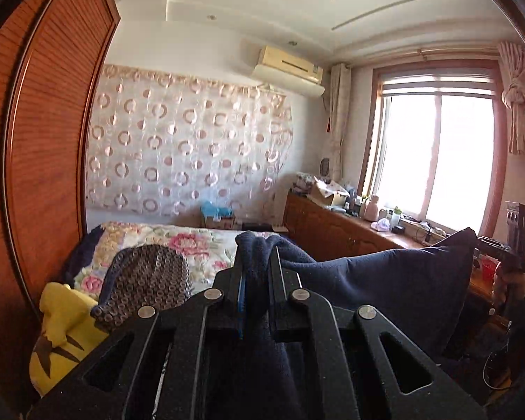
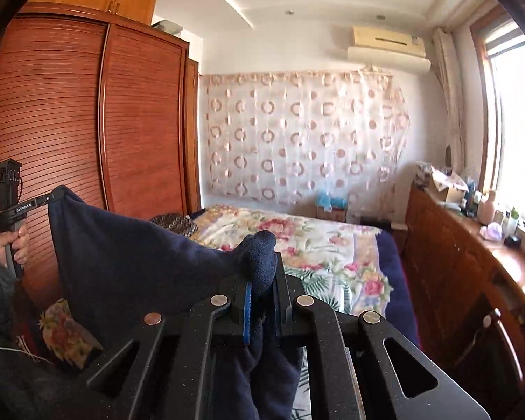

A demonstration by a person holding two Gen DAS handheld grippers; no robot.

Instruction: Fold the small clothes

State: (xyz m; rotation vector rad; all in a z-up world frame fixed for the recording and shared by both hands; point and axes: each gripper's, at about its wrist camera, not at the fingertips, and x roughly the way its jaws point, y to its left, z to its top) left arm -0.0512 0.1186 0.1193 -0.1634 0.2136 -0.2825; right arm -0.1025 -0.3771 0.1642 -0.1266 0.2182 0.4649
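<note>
Holding one navy cloth [image 1: 385, 280] stretched in the air above the bed [image 2: 318, 241], a corner bunched in each gripper: left gripper [image 1: 257, 262] and right gripper [image 2: 260, 273], two in all, jaws pinched nearly shut on fabric. Judged soft, fleecy, light, sagging between grips; corners look the right hold, though thick bunches may slip. One patterned pillow [image 1: 147, 280], one yellow plush [image 1: 59, 332]

Navy garment [image 1: 385, 280] of soft matt fleece; left claw [image 1: 257, 262] matt black plastic; wardrobe [image 2: 87, 122] glossy ribbed wood
</note>
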